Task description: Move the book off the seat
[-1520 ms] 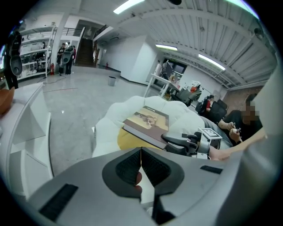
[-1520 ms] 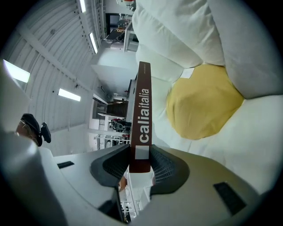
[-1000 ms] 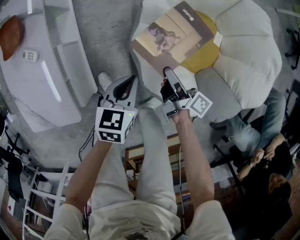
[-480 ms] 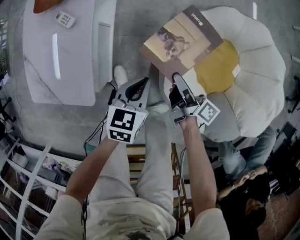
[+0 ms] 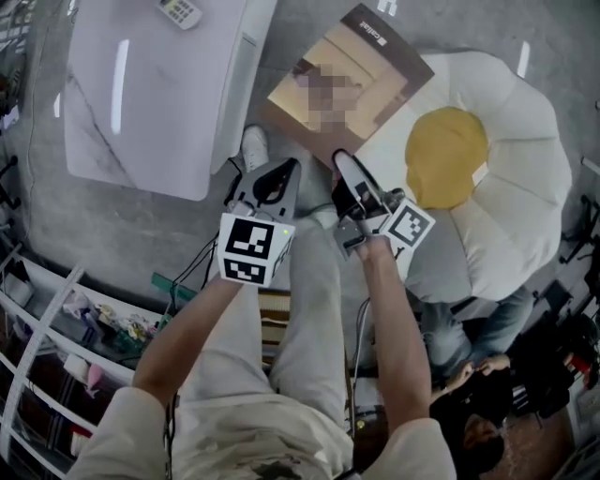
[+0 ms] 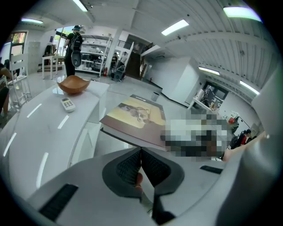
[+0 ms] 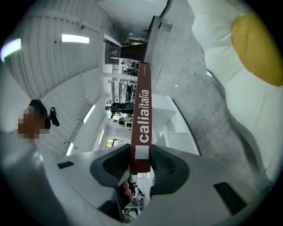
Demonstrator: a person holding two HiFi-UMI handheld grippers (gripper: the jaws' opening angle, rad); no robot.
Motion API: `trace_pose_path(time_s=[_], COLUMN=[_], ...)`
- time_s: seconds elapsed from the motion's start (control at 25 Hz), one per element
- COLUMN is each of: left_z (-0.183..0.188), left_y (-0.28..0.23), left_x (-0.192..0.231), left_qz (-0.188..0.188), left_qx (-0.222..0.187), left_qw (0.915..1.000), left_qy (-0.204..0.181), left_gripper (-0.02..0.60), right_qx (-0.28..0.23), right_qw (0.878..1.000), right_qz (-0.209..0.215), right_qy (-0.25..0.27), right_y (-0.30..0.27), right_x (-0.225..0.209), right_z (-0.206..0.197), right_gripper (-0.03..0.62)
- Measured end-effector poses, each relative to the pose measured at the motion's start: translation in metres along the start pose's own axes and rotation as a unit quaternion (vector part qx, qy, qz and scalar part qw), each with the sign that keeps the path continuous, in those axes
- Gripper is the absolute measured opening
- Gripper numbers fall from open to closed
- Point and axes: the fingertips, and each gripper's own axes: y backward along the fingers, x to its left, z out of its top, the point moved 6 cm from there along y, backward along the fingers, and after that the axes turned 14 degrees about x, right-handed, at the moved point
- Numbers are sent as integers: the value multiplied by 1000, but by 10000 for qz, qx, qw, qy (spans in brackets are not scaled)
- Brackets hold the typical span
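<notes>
A large brown-and-tan book (image 5: pixel 345 80) hangs in the air over the floor, between the white table and the seat. My right gripper (image 5: pixel 339 162) is shut on its near edge. In the right gripper view the red-brown spine (image 7: pixel 142 123) stands pinched between the two pads of the right gripper (image 7: pixel 140 152). The seat (image 5: pixel 511 220) is a puffy white chair with a yellow cushion (image 5: pixel 448 155), right of the book. My left gripper (image 5: pixel 289 169) hovers beside the right one, shut with nothing in it. In its own view the left gripper (image 6: pixel 141 153) points under the book (image 6: pixel 135 118).
A white table (image 5: pixel 155 103) stands to the left with a remote (image 5: pixel 178 9) on it; a brown bowl (image 6: pixel 73 84) shows there in the left gripper view. Grey floor (image 5: pixel 112 234) lies between table and seat. A white rack (image 5: pixel 37 366) is at lower left; a seated person (image 5: pixel 487 412) at lower right.
The book, held by my right gripper, has moved left off the seat cushion toward the table. Both grippers travelled with it, and the yellow cushion is now uncovered.
</notes>
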Motion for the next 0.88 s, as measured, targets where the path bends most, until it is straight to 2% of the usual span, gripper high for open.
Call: trace_pose_path(time_s=[0.2, 0.36, 0.68, 0.88], left_z=[1, -8, -2, 0], left_y=[17, 25, 52, 68], left_x=[23, 63, 71, 85], left_qz=[231, 406, 684, 783], left_qx=[-162, -258, -474, -574], left_qw=[9992, 9972, 9926, 9885], left_qy=[271, 565, 890, 1162], left_gripper=[11, 11, 11, 11], right_qx=[658, 1131, 1465, 1797], right_qw=[9975, 9927, 9875, 9807], right_qz=[-116, -165, -96, -11], right_qy=[218, 382, 573, 765], right_y=[-21, -59, -80, -112], right_x=[5, 2, 33, 56], right_z=[-7, -14, -4, -6], right_gripper=[144, 144, 144, 144])
